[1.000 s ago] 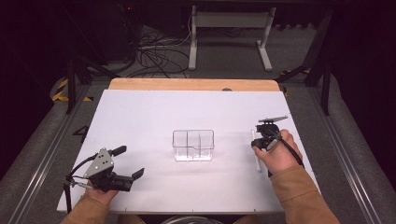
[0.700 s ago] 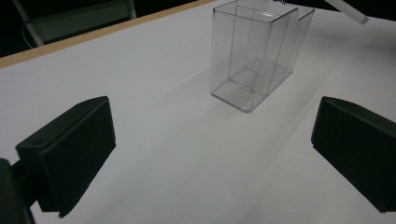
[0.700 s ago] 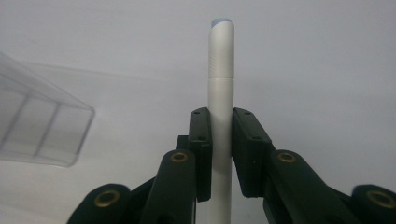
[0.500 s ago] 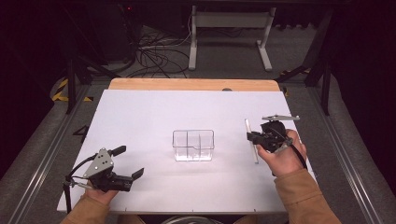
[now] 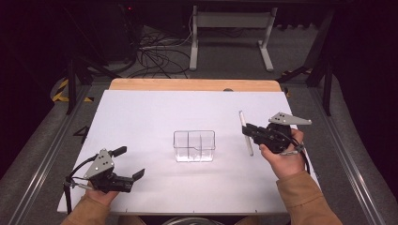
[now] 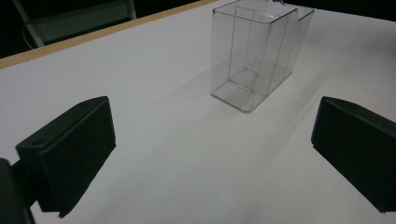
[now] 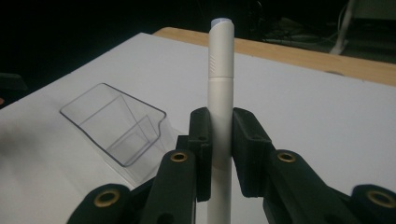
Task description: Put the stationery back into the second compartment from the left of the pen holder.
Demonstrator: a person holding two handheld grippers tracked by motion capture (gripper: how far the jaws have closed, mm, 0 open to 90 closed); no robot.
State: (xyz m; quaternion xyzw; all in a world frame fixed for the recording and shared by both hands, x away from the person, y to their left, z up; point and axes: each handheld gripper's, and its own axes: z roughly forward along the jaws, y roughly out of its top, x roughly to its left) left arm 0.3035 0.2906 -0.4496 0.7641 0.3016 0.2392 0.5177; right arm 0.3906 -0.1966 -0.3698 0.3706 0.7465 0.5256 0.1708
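Right tool [image 5: 247,131]: you are clamping the white pen [image 5: 245,132] above the desk [image 5: 141,112].
Left tool [image 5: 127,163]: you are holding it wide open, empty.
Clear organizer [image 5: 194,146]: standing empty, likely awaiting the pen.

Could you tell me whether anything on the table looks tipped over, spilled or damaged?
Nothing stands out. The clear divided container stands upright and looks intact on the white table, and the white pen is clamped squarely in the right gripper.
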